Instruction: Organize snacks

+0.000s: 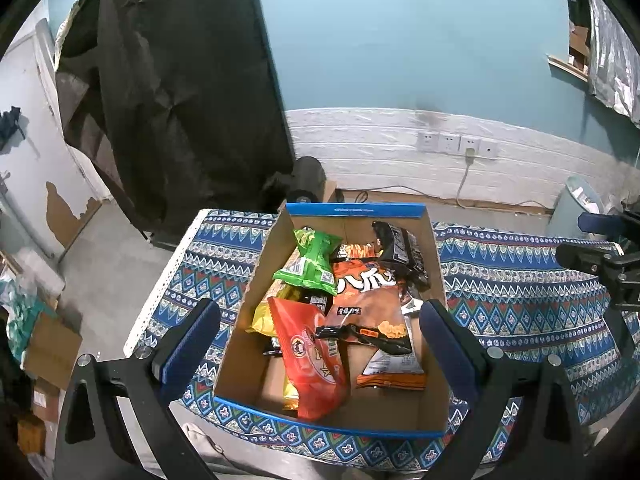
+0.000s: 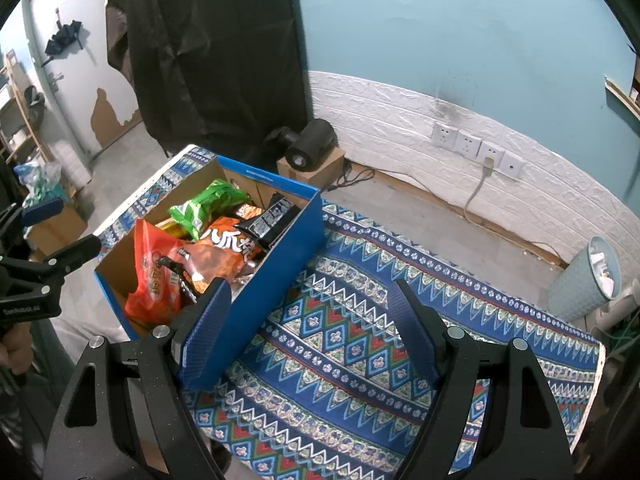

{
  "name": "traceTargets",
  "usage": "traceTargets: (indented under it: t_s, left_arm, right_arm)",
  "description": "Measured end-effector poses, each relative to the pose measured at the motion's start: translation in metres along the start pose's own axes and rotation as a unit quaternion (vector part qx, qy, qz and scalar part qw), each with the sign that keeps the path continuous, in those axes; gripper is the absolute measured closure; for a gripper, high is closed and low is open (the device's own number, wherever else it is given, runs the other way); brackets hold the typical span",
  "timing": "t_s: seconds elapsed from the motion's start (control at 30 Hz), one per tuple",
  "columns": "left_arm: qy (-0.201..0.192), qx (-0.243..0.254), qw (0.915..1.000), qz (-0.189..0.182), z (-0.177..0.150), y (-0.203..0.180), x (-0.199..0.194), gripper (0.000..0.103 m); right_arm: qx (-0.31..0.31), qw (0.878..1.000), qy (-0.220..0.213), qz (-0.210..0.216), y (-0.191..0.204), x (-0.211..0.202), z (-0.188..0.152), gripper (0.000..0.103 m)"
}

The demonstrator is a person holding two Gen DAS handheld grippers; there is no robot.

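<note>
Both black blue-padded tongs, left (image 1: 320, 344) and right (image 2: 308, 332), hang spread and empty over the patterned-cloth bench (image 2: 360, 320), snack packets piled inside the blue-rimmed cardboard box (image 1: 352, 210), so probably a packet needs lifting out next.

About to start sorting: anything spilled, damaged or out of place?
Nothing spilled: every snack sits inside the box, though jumbled, with the green bag atop the orange one. The tablecloth looks bare.

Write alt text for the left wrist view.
An open cardboard box full of snack packets sits on a patterned tablecloth, framed by the open, empty left hand-held gripper. A green packet lies on top toward the back, a red packet in front.
</note>
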State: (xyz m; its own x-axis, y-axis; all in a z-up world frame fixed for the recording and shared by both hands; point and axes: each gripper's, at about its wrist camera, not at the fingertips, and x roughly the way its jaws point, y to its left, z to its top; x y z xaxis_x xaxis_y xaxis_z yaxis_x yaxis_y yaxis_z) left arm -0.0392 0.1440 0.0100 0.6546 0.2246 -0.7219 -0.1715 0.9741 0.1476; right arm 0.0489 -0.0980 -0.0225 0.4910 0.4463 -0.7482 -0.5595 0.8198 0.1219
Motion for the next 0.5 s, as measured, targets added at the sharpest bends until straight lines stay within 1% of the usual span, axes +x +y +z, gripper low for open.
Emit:
traceTargets:
  t_s: [0.5]
  left_arm:
    - [-0.001, 0.006, 0.9999, 0.015, -0.0002, -0.0023, -0.0003, 0.002]
  right_arm:
    - [-0.001, 1.0, 0.001, -0.001, -0.0008, 0.0, 0.0004, 0.023]
